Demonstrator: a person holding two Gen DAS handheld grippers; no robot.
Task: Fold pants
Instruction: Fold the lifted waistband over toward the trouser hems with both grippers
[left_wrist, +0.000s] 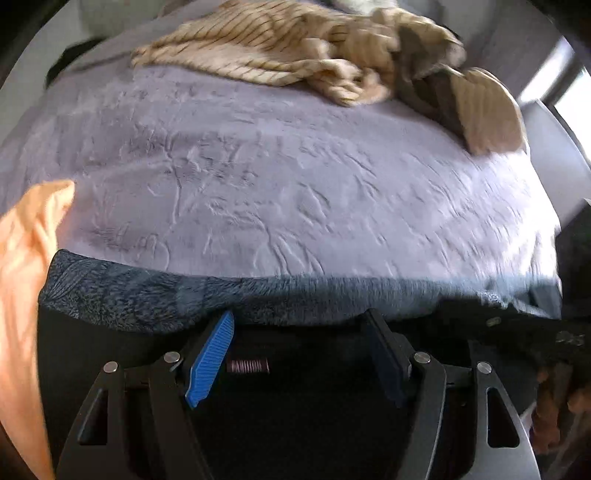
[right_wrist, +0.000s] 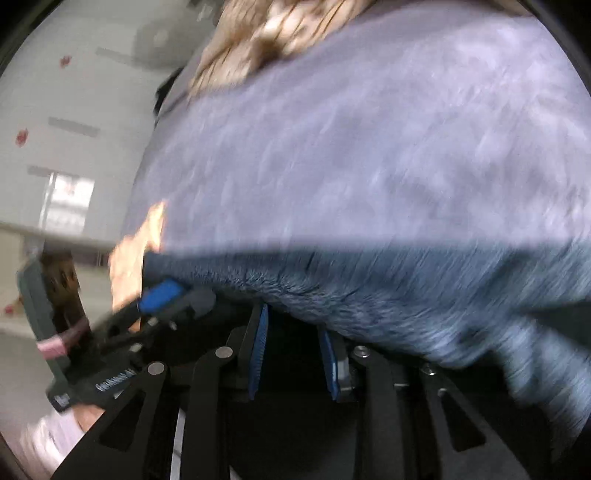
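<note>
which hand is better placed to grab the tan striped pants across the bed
Left, probably. The tan striped pants lie almost straight ahead of the left gripper, whose jaws stand wide and empty. From the right gripper they sit off at its view's upper left, and its jaws gape less.

Bedroom: bed with lavender blanket
</note>
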